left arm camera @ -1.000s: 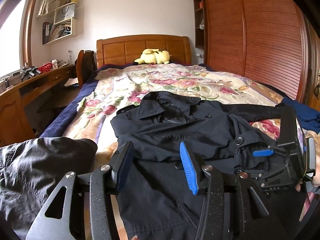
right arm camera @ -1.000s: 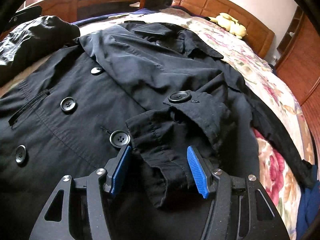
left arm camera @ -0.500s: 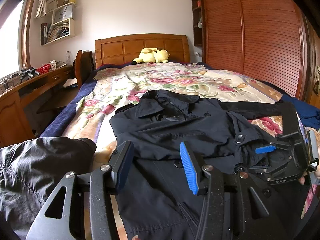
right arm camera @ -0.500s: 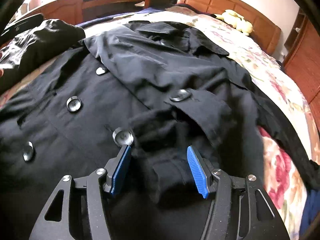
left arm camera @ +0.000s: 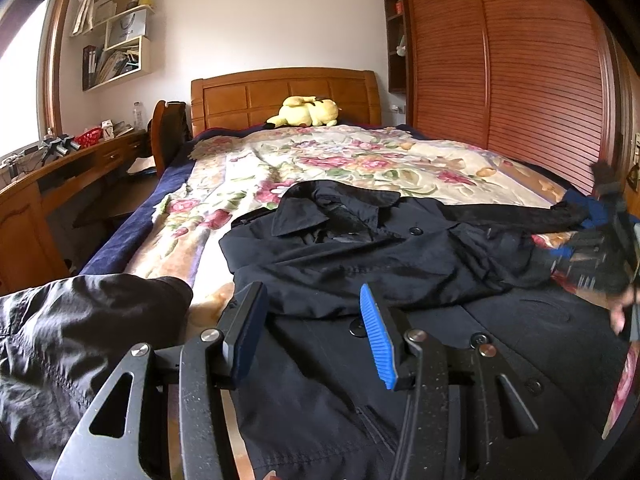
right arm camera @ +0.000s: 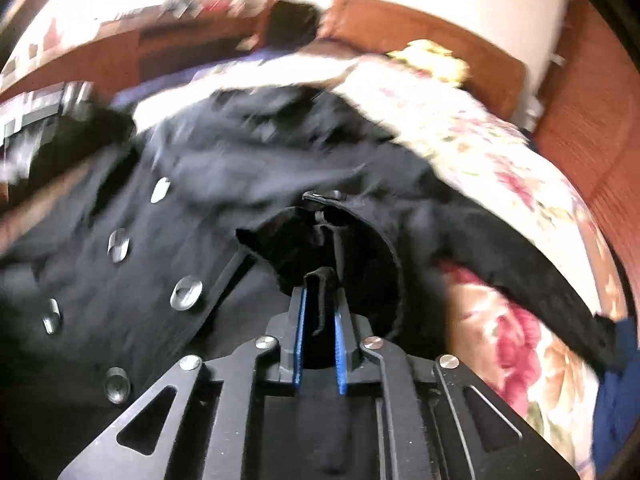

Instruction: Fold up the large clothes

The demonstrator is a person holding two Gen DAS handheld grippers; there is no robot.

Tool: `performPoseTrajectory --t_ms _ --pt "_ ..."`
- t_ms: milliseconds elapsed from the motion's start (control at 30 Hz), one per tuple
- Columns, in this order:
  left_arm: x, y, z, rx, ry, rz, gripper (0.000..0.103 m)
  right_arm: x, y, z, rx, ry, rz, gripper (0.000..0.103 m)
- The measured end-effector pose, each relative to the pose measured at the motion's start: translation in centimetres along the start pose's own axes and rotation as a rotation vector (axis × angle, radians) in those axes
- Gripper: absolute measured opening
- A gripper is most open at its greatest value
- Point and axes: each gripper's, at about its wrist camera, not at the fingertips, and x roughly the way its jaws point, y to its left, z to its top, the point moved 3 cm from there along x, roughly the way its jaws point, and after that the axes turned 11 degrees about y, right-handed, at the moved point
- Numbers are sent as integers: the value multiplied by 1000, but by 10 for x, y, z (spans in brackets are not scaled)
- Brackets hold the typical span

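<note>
A black double-breasted coat [left arm camera: 360, 248] lies face up on the floral bedspread [left arm camera: 320, 160], collar toward the headboard. My left gripper [left arm camera: 312, 328] is open and empty, hovering over the coat's left front near a button. My right gripper [right arm camera: 320, 304] is shut on the coat's sleeve cuff [right arm camera: 324, 248], which is lifted off the coat body; this view is blurred by motion. The right gripper also shows blurred at the right edge of the left wrist view [left arm camera: 600, 256]. The coat's buttons [right arm camera: 186, 292] run down its front.
A second dark garment [left arm camera: 80, 340] lies at the bed's near left. A yellow plush toy [left arm camera: 306, 112] sits by the wooden headboard [left arm camera: 280, 92]. A desk [left arm camera: 60, 176] and chair stand left; a wooden wardrobe [left arm camera: 520, 60] stands right. Blue cloth [right arm camera: 616, 392] lies at the bed's right edge.
My right gripper closed on the sleeve cuff and lifted it, moving fast. The left gripper stayed open and barely moved.
</note>
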Motion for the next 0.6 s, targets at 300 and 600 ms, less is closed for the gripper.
performPoseTrajectory --t_ms 300,600 --pt "-3 19 1 -24 -3 32 49 -28 -82 -13 326 -73 -62 7" --pt "-9 48 9 -81 -27 64 50 -23 -80 -29 333 -44 -156 39"
